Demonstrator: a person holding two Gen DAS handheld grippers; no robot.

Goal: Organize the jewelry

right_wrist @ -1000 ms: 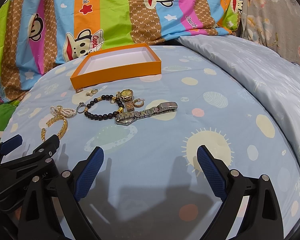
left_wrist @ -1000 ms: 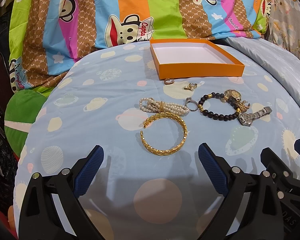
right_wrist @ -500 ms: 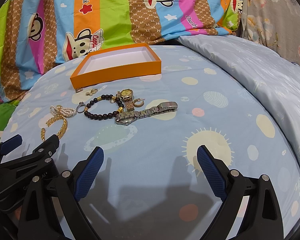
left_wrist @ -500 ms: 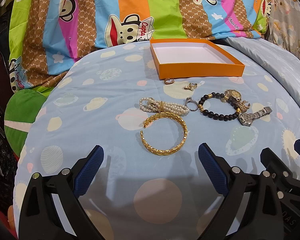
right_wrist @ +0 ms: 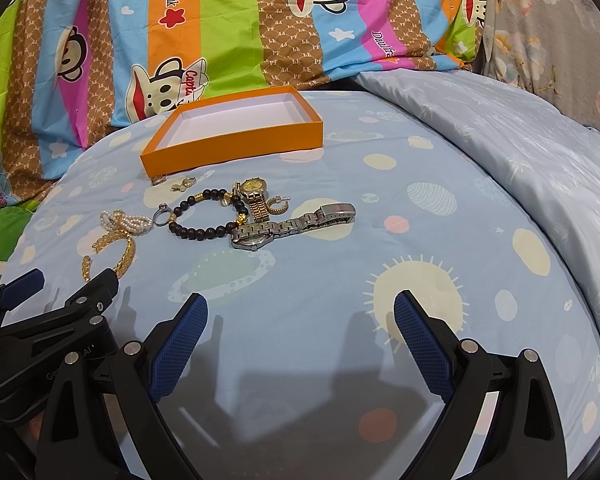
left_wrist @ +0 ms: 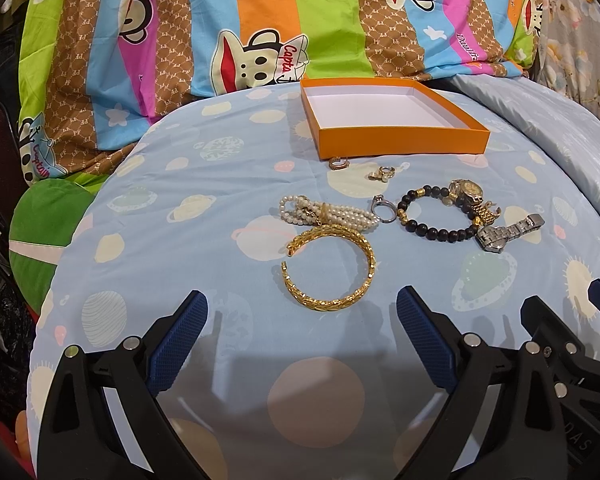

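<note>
An empty orange box point(left_wrist: 400, 142) point(right_wrist: 236, 142) with a white inside sits at the back of the blue bedsheet. In front of it lie a gold bangle point(left_wrist: 364, 254) point(right_wrist: 126, 254), a pearl bracelet point(left_wrist: 324, 214) point(right_wrist: 128, 222), a silver ring point(left_wrist: 381, 209) point(right_wrist: 161, 214), a black bead bracelet point(left_wrist: 432, 233) point(right_wrist: 204, 232), a gold watch point(left_wrist: 466, 192) point(right_wrist: 254, 192), a silver watch point(left_wrist: 508, 232) point(right_wrist: 292, 224) and small earrings point(left_wrist: 338, 163). My left gripper point(left_wrist: 302, 312) is open and empty, just short of the bangle. My right gripper point(right_wrist: 300, 312) is open and empty, nearer than the silver watch.
A colourful striped monkey-print quilt point(left_wrist: 260, 32) stands behind the box. A rumpled pale blue cover point(right_wrist: 520, 152) rises at the right. A green cushion point(left_wrist: 48, 232) lies off the bed's left edge. The left gripper's body shows in the right wrist view point(right_wrist: 40, 320).
</note>
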